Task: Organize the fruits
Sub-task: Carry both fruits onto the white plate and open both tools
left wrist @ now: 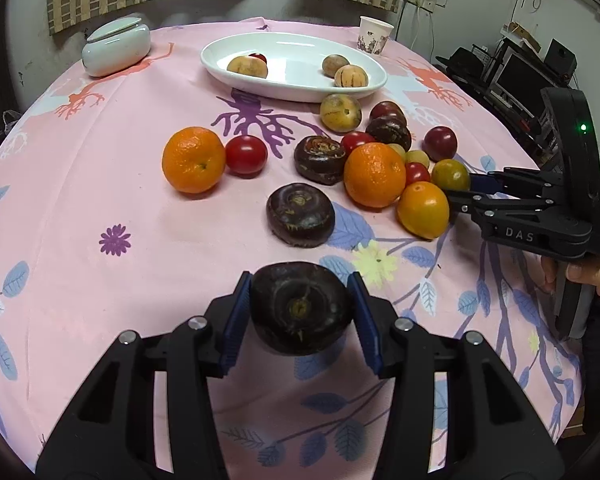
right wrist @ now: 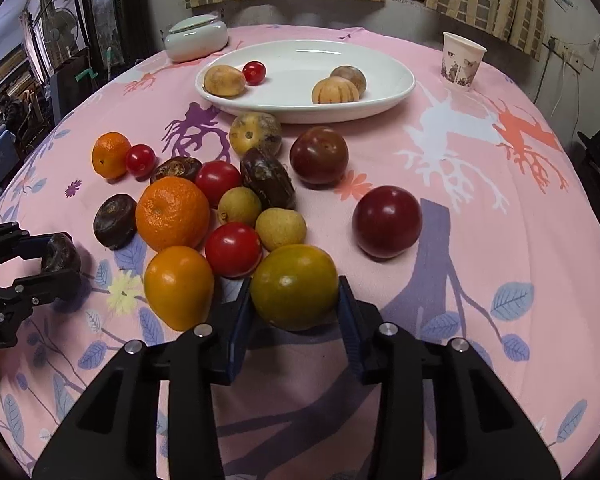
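Observation:
My left gripper (left wrist: pixel 300 280) is shut on a dark purple water chestnut (left wrist: pixel 300 312), held just above the pink cloth near the front edge; it also shows in the right wrist view as the left gripper (right wrist: pixel 54 262). My right gripper (right wrist: pixel 295 281) has its blue pads pressed on both sides of a greenish-yellow tomato (right wrist: pixel 296 296) at the near edge of the fruit heap. An orange tomato (right wrist: pixel 179 286) lies just left of it. At the back, a white oval plate (left wrist: pixel 260 86) holds a few pale fruits and a small red tomato.
Loose on the cloth lie oranges (left wrist: pixel 193 159), red tomatoes (right wrist: pixel 233 249), dark plums (right wrist: pixel 387 221) and more water chestnuts (left wrist: pixel 300 214). A lidded ceramic jar (left wrist: pixel 116 46) stands back left and a paper cup (left wrist: pixel 374 36) back right. A hand (left wrist: pixel 588 276) holds the right gripper.

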Available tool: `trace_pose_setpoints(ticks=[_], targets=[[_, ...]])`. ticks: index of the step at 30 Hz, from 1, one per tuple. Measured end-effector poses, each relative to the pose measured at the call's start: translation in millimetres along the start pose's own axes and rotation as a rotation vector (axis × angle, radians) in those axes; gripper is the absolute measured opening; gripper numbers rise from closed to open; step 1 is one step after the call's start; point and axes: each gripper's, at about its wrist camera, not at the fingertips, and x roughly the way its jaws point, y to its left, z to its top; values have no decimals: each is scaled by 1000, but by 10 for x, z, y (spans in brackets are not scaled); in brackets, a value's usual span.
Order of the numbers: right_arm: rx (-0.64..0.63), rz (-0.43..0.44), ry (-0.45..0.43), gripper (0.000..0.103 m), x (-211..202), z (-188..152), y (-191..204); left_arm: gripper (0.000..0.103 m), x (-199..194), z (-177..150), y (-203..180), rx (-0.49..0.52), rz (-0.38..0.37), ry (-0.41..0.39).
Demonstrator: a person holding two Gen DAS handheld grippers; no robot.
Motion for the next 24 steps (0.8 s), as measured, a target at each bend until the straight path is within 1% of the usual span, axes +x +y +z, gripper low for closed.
trace_pose_setpoints(ticks=[2,5,8,10,13,15,18,20,24], targets=[[20,19,-16,40,-75,-13,-51,49,0,-2,-5,1,4,2],[36,22,-48,40,-244,-42,-112,49,-53,10,-10,2,8,-12],[22,24,-82,40,-443,-67,-107,49,-124,36,-30,22,8,-28],[3,21,-102,40,-573,-72,-78,49,-165,66,-32,34,20,-30],[-23,29,-142,40,-768,-42,-29,49,-262,146,-9,31,17,-39],[-34,38,-170,40,-882,16,-2,49,-359,240,-3,34,2,-57],[-52,40,-205,40,-990,132,29,49,-517,426,-32,53,7,-99],[-65,40,-222,40,-1034,248,40,49,-587,568,-52,64,13,-120],[-79,23,-257,40,-1066,566,10,49,-658,949,-91,78,37,-174]])
